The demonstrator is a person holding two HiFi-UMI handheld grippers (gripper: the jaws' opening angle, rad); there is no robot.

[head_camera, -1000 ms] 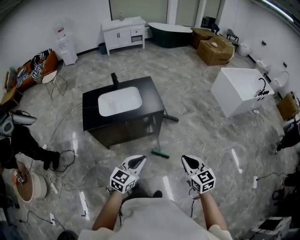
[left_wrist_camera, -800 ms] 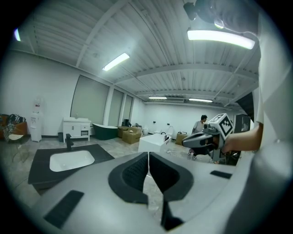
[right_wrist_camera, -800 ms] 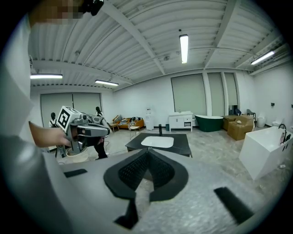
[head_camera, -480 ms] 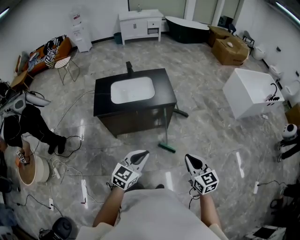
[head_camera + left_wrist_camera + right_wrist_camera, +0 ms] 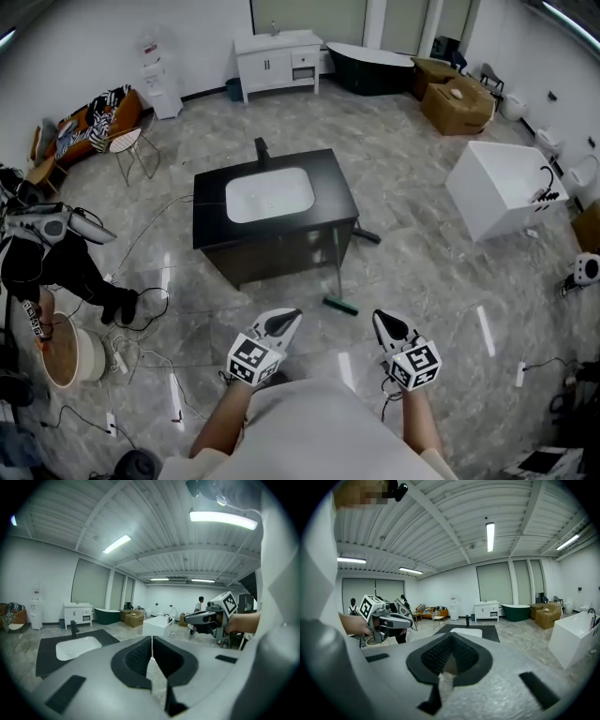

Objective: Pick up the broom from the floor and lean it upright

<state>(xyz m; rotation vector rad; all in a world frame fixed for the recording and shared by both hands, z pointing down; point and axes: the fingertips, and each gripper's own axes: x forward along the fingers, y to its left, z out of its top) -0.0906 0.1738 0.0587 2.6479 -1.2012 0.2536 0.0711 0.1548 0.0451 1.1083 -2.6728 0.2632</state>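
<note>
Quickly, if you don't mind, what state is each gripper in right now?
Left gripper: closed, holding nothing.
Right gripper: closed, holding nothing.

Black vanity [image 5: 211, 202], green-headed broom [image 5: 340, 305], grey marbled floor [image 5: 422, 253]

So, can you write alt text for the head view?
A person holds a left gripper and a right gripper, both shut, over a grey marble floor. Ahead, a green-headed broom has its head on the floor beside a black vanity cabinet with a white sink.
</note>
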